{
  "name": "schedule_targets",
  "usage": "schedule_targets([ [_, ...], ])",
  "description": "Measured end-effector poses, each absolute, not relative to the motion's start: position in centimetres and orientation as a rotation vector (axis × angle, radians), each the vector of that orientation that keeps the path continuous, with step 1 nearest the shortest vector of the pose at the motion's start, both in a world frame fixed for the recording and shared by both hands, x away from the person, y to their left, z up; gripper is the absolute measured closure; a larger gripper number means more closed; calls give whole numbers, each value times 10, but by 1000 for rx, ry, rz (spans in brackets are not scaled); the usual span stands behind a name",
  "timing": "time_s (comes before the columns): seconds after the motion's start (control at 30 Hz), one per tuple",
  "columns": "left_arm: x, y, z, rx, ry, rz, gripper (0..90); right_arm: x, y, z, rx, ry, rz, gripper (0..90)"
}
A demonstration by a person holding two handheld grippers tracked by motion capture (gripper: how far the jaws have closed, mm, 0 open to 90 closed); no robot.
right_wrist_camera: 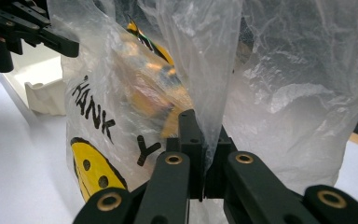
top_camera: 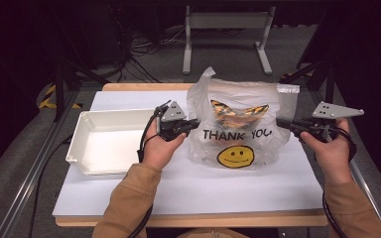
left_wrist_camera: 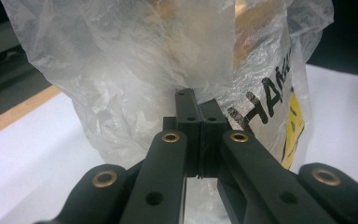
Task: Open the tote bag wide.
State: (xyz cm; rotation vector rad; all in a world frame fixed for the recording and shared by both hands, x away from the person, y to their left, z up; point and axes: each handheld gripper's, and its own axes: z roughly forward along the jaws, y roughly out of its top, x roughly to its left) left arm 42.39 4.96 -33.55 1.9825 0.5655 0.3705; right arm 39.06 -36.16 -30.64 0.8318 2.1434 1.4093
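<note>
Left gripper (top_camera: 194, 123): jaws pressed together on the left edge of the plastic bag (top_camera: 238, 129). In the left gripper view the pads meet with a thin film of bag pinched at the tips (left_wrist_camera: 199, 122).

Right gripper (top_camera: 281, 122): jaws pressed together too, clamping a fold of the bag's right side; the right gripper view shows the film running down between the pads (right_wrist_camera: 204, 140).

Bag stands upright on the white sheet (top_camera: 188, 183) covering the table (top_camera: 129, 87), held between the two grippers, roughly centre-right. Clear plastic, "THANK YOU" print and a yellow smiley (top_camera: 235, 156) facing the person. Something orange and black (top_camera: 238, 115) sits inside, upper half; too blurred through the film to tell what it is.

Around it: white tray (top_camera: 87, 130) just left of the left gripper, on the same sheet, near the bag but apart from it. Left hand (top_camera: 159, 148) lies over the tray's right rim. Right hand (top_camera: 330, 148) is at the table's right edge.

Beyond the table: a grey frame stand (top_camera: 225, 22) and loose cables (top_camera: 144, 47) on the floor, well apart from the work. Nothing lies between grippers and bag.
</note>
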Motion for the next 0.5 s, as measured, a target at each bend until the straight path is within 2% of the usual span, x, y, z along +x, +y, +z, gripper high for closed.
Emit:
schedule_targets([
  [0.5, 426, 42, -354, 2062, 639, 370, 898, 400, -360, -334, 896, 2209, 1410, 889],
])
